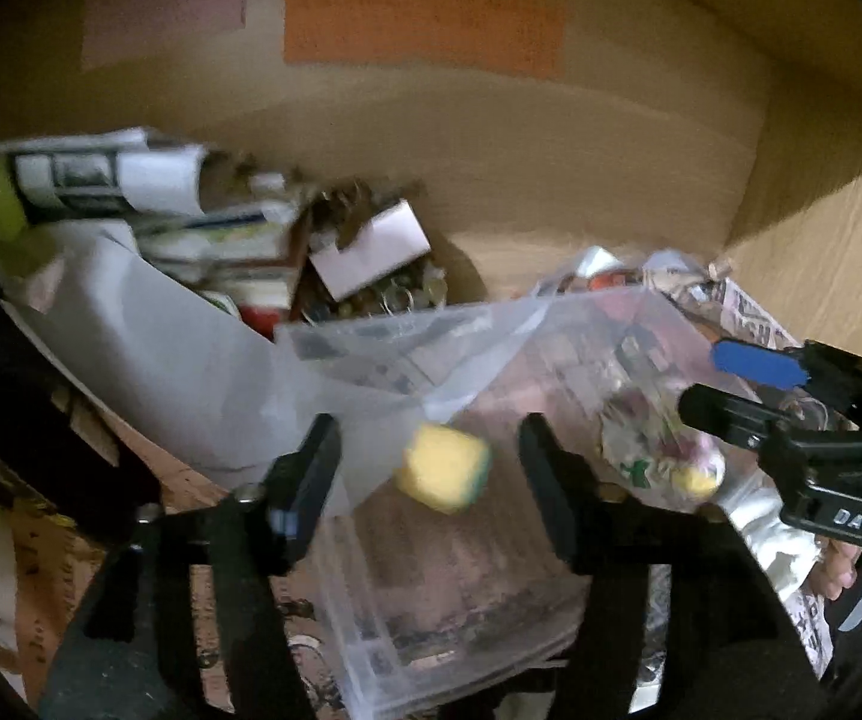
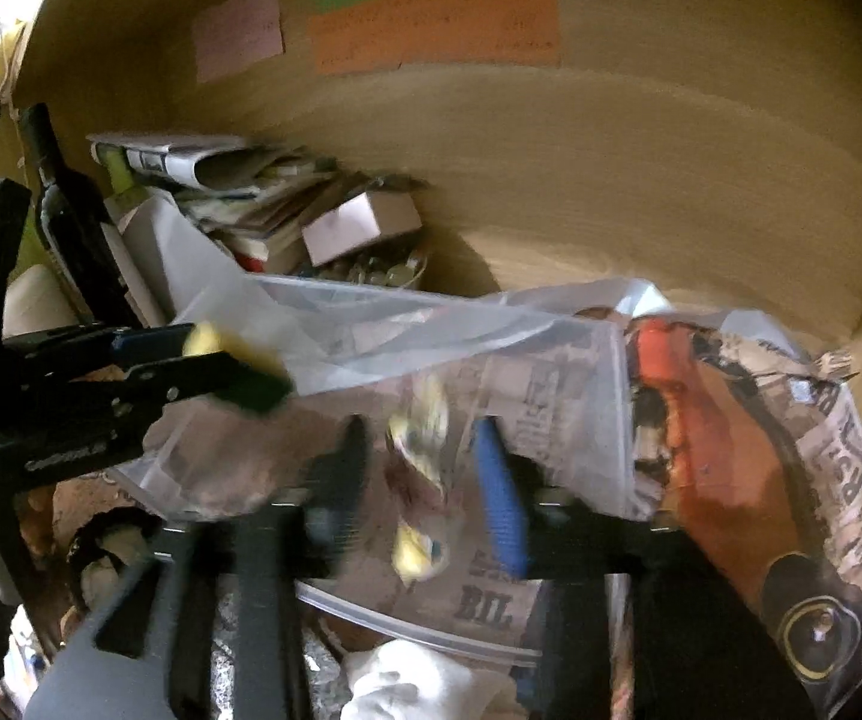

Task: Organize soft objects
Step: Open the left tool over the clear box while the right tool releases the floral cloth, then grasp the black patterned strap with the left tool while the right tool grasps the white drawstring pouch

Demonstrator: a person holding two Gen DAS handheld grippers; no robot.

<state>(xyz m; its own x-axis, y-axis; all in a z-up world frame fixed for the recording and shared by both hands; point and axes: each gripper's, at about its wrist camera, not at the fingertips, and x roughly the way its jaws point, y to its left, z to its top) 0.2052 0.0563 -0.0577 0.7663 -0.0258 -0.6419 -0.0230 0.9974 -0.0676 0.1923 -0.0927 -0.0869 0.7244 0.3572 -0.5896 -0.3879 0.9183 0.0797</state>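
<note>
A yellow sponge with a green side [image 1: 444,468] hangs loose between the open fingers of my left gripper [image 1: 428,456], touching neither, over a clear plastic bag [image 1: 490,372]. In the right wrist view the left gripper [image 2: 221,360] shows at the left with the yellow sponge [image 2: 206,339] by its tips. My right gripper [image 2: 425,480] is open over the clear bag [image 2: 407,324], with a blurred soft patterned object [image 2: 425,480] between its fingers; whether it touches them I cannot tell. The right gripper [image 1: 706,378] also shows at the right of the left wrist view, near that patterned object [image 1: 658,450].
A wooden wall with orange [image 2: 436,24], green and pink notes stands behind. A pile of papers and small boxes [image 2: 263,198] and a dark bottle [image 2: 65,210] sit at the left. Newspaper [image 2: 790,480] lies under the bag at the right. A white cloth [image 2: 419,684] lies near.
</note>
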